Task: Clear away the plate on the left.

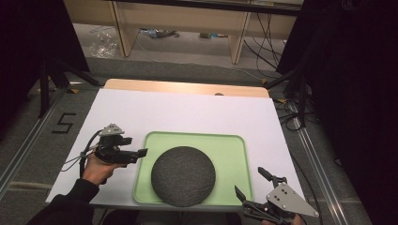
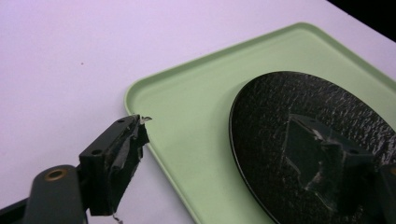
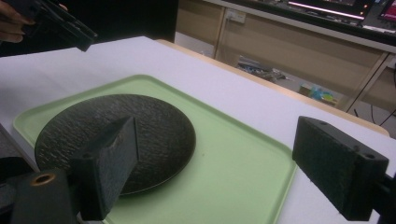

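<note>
A round black textured plate [image 1: 183, 176] lies in a light green tray [image 1: 230, 145] near the table's front edge. My left gripper [image 1: 142, 153], held in a hand, hovers at the tray's left rim with its jaws apart and nothing between them. Through the left gripper [image 2: 215, 120] view, the tray corner [image 2: 187, 116] and the plate [image 2: 280, 107] lie between the jaws. My right gripper [image 1: 248, 180] stands open at the tray's front right corner. In the right gripper [image 3: 215, 123] view, the plate [image 3: 154, 121] and tray [image 3: 233, 177] lie ahead, with the left gripper [image 3: 60, 23] far off.
The tray rests on a white table top [image 1: 187, 112] with a wooden far edge [image 1: 187, 87]. Beyond it are a wooden bench [image 1: 178, 18] and cables on the floor. Black stands flank both sides. A "5" mark [image 1: 63, 123] is on the floor at left.
</note>
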Available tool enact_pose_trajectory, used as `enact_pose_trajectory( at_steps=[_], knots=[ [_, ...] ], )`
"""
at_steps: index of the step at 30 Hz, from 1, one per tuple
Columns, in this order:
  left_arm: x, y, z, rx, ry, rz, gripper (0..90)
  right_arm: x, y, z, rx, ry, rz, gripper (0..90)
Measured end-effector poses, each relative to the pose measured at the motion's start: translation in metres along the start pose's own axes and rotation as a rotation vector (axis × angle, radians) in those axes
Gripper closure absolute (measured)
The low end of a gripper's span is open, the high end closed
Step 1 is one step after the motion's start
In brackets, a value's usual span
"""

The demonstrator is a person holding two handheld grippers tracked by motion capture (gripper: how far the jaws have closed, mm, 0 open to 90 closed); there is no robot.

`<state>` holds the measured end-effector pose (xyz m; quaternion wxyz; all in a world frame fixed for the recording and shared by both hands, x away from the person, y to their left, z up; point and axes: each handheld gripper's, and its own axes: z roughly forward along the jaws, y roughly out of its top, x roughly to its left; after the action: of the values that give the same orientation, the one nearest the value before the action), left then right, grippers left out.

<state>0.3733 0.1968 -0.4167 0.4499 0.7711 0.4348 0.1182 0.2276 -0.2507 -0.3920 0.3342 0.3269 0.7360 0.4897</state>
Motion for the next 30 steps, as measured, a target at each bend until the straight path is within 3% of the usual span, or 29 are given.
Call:
enact_pose_trajectory(
  at_steps=[6, 7, 10, 12, 19, 20, 23, 30],
  knots=[
    [-0.001, -0.007, -0.014, -0.008, -0.007, 0.025, 18.1, 0.000, 0.000, 0.000, -0.006, -0.003, -0.001, 15.5],
    [-0.004, -0.009, -0.017, -0.034, -0.006, 0.015, 18.1, 0.000, 0.000, -0.001, -0.002, -0.001, -0.002, 15.5],
    [-0.006, -0.011, -0.022, -0.047, -0.003, 0.031, 17.9, 0.002, 0.000, -0.001, 0.015, 0.009, 0.026, 15.5],
    [-0.009, -0.013, -0.025, -0.049, -0.007, 0.035, 17.5, 0.000, 0.000, -0.001, -0.002, 0.000, -0.001, 15.5],
    [-0.021, -0.019, -0.032, -0.051, -0.009, 0.067, 17.2, 0.000, 0.001, -0.001, -0.010, 0.001, 0.001, 15.5],
    [-0.023, -0.020, -0.033, -0.056, -0.016, 0.074, 17.2, 0.002, 0.001, -0.002, 0.010, 0.013, 0.026, 15.5],
    [-0.029, -0.022, -0.038, -0.057, -0.003, 0.103, 17.2, 0.002, 0.001, -0.002, 0.009, 0.008, 0.027, 15.5],
    [-0.041, -0.028, -0.048, -0.083, -0.013, 0.116, 17.2, 0.002, 0.001, -0.002, 0.009, 0.007, 0.028, 15.5]
  ],
)
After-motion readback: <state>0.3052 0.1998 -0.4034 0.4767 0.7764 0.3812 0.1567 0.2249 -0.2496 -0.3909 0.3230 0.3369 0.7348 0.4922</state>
